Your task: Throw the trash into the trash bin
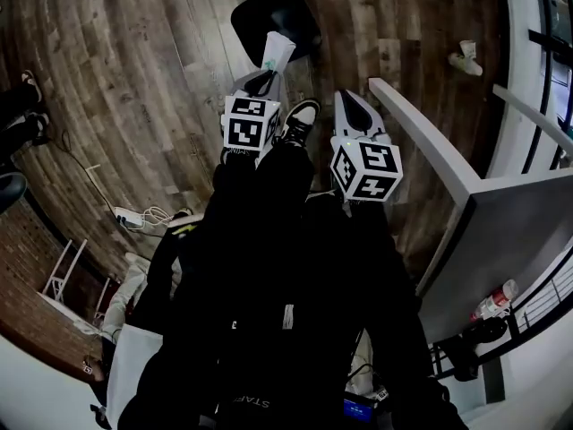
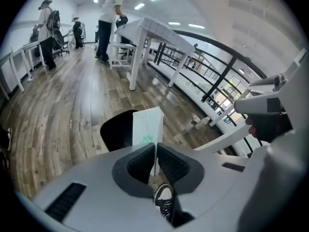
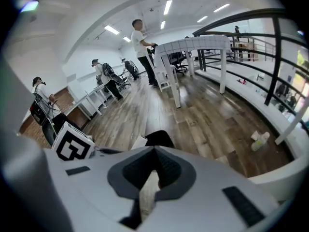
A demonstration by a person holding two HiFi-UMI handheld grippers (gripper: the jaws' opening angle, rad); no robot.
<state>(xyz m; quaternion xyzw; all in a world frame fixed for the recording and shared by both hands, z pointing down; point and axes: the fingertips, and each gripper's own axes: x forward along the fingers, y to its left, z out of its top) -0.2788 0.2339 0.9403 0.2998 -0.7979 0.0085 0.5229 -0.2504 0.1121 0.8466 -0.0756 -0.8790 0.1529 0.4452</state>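
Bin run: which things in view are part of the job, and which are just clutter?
Job: packet, pinched in left gripper; black bin beyond it.
Clutter: white bottle; power strip; grey table. Right gripper is shut and empty.

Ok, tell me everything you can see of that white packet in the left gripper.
The white packet is a flat, thin rectangle, like paper or a sachet, with faint green print low on its face. It stands upright out of the left gripper, whose jaws are shut on its lower edge. Its upper end is free, with one corner slightly higher. In the head view it lines up with the black trash bin on the wooden floor, not yet inside. Only the jaws touch it.
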